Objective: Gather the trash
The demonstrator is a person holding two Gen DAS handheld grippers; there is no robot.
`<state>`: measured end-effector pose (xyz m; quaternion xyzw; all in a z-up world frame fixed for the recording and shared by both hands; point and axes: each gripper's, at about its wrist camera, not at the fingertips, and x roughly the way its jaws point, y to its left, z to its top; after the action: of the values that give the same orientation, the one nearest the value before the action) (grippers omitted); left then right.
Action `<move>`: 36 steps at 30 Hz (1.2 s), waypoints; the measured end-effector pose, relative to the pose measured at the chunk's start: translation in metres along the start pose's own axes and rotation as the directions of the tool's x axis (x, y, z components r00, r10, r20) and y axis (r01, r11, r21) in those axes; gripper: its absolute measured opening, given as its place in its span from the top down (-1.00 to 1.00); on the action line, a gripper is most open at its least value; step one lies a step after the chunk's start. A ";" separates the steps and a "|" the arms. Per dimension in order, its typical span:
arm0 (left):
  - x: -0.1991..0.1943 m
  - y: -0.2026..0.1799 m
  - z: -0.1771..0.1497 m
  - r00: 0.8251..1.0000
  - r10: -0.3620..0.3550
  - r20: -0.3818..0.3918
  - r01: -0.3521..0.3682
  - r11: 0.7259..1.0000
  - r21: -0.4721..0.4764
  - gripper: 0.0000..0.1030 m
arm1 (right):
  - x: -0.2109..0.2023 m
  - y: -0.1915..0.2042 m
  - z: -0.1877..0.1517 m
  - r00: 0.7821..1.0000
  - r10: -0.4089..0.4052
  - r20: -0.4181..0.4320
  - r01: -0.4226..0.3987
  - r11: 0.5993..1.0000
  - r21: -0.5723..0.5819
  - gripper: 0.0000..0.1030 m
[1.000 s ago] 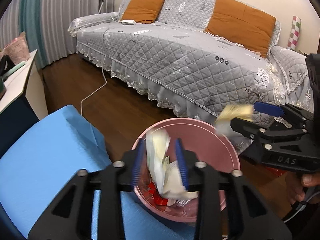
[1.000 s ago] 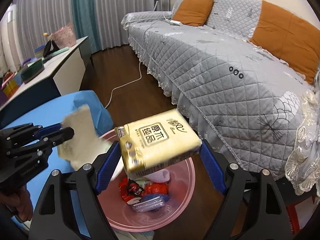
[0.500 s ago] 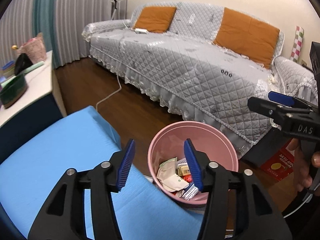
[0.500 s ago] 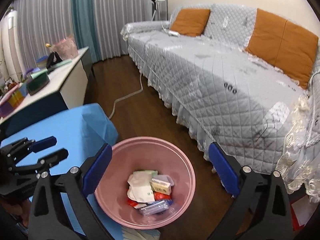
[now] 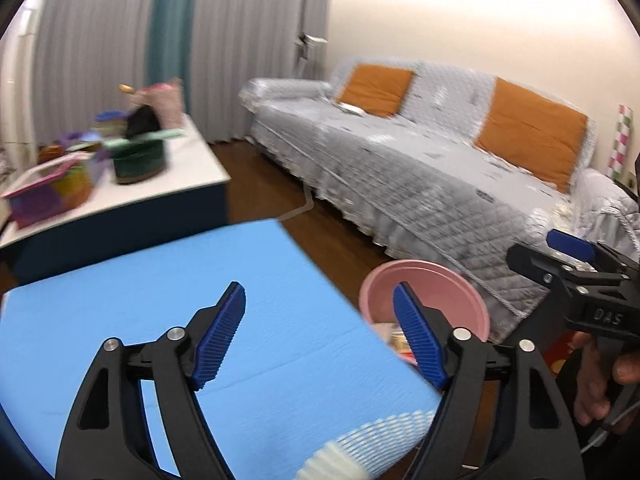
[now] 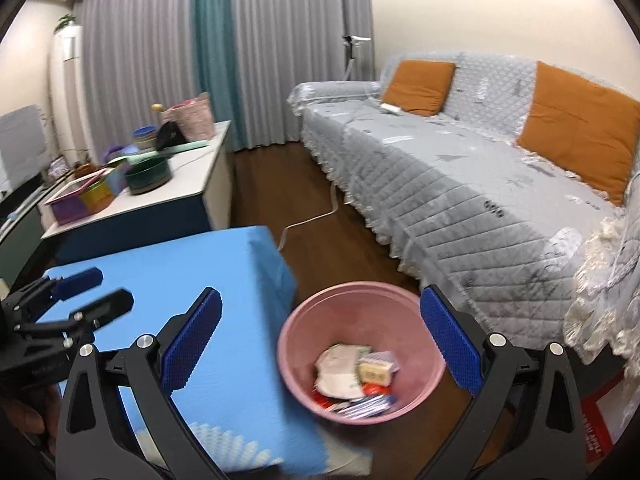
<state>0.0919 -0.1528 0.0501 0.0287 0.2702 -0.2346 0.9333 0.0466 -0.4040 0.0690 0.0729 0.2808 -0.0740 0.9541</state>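
Observation:
A pink waste bin (image 6: 362,350) stands on the wooden floor beside a blue-covered table (image 6: 168,288). In it lie several wrappers and a yellow tissue pack (image 6: 375,371). My right gripper (image 6: 320,342) is open high above the bin with nothing between its fingers. My left gripper (image 5: 320,336) hangs over the table's right edge, its jaws still opening and empty. The bin (image 5: 424,300) shows partly behind its right finger. Each gripper appears in the other's view, the right one (image 5: 568,256) at the right edge and the left one (image 6: 92,292) at the far left.
A grey quilted sofa (image 6: 460,168) with orange cushions (image 6: 576,136) runs along the right. A white cable (image 6: 312,220) trails over the floor. A white side table (image 6: 160,192) holds boxes, a green bowl and a pink basket. A white foam net (image 6: 228,444) lies on the blue table's near edge.
Both grippers let go of their trash: the paper wrapper and the yellow tissue pack now lie in the bin. Both hands rose and drew back, the left one swinging over the blue table.

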 end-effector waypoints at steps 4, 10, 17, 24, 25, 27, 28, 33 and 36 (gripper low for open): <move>-0.029 0.017 -0.015 0.998 0.060 0.019 -0.060 0.998 -0.030 -0.47 | -0.015 0.032 -0.017 0.999 0.052 0.016 -0.052 0.998 -0.035 -0.90; -0.074 0.032 -0.038 0.982 0.175 0.071 -0.172 0.984 -0.037 -0.66 | -0.025 0.066 -0.046 0.995 0.101 -0.002 -0.101 0.994 -0.044 -0.90; -0.104 0.055 -0.064 0.970 0.241 0.014 -0.238 0.965 -0.112 -0.67 | -0.036 0.100 -0.075 0.991 0.132 -0.019 -0.133 0.986 -0.095 -0.90; -0.133 0.071 -0.102 0.945 0.323 -0.054 -0.327 0.922 -0.206 -0.67 | -0.042 0.106 -0.092 0.992 0.123 -0.035 -0.126 0.986 -0.105 -0.90; -0.139 0.071 -0.109 0.938 0.339 -0.064 -0.345 0.913 -0.216 -0.67 | -0.043 0.107 -0.095 0.993 0.116 -0.038 -0.119 0.987 -0.111 -0.90; -0.146 0.070 -0.118 0.930 0.361 -0.075 -0.368 0.902 -0.225 -0.67 | -0.042 0.110 -0.100 0.993 0.109 -0.051 -0.115 0.985 -0.129 -0.90; -0.149 0.069 -0.122 0.926 0.369 -0.077 -0.376 0.899 -0.225 -0.67 | -0.041 0.111 -0.101 0.992 0.109 -0.058 -0.116 0.984 -0.135 -0.90; -0.147 0.075 -0.122 0.919 0.385 -0.078 -0.393 0.889 -0.237 -0.67 | -0.038 0.114 -0.103 0.992 0.105 -0.063 -0.113 0.983 -0.144 -0.90; -0.141 0.079 -0.123 0.919 0.380 -0.105 -0.394 0.885 -0.246 -0.67 | -0.035 0.114 -0.105 0.992 0.103 -0.073 -0.113 0.983 -0.144 -0.90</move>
<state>-0.0377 -0.0012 0.0123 -0.0355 0.3126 -0.0051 0.9492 -0.0168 -0.2700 0.0120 0.0194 0.3119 0.0014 0.9499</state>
